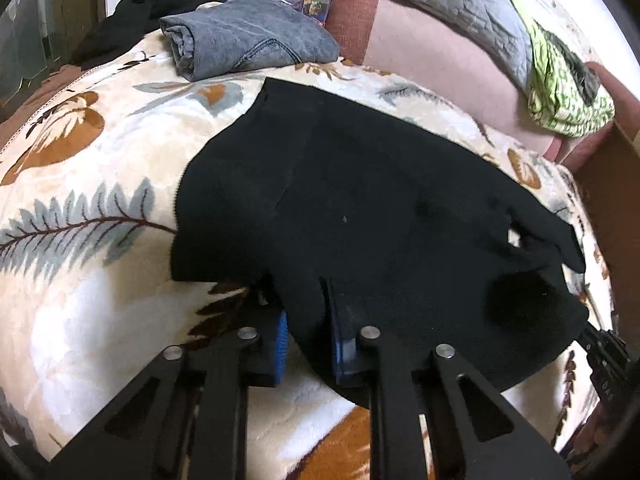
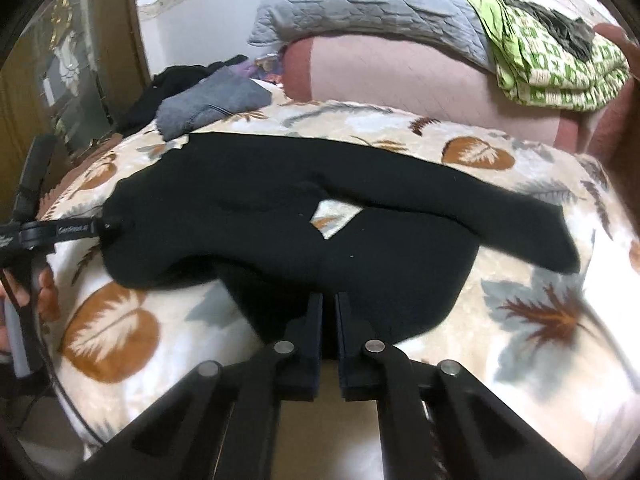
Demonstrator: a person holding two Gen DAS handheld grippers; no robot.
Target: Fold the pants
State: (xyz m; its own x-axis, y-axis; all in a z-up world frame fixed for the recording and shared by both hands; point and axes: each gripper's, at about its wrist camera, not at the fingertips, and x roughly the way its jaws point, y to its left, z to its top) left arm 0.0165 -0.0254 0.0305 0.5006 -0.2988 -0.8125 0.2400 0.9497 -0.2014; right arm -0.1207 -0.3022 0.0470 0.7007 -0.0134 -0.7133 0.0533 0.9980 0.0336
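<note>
Black pants [image 2: 280, 216] on the bed [image 2: 520, 340], clamped by left gripper [image 1: 308, 344] and right gripper [image 2: 329, 336]; uneven lifting could skew the fold.

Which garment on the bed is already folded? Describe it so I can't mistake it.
On the leaf-print blanket, look past the flat black pants to the far left corner. There sit the folded grey jeans, a compact bundle with visible seam stitching, unlike the crumpled black clothing behind.
</note>
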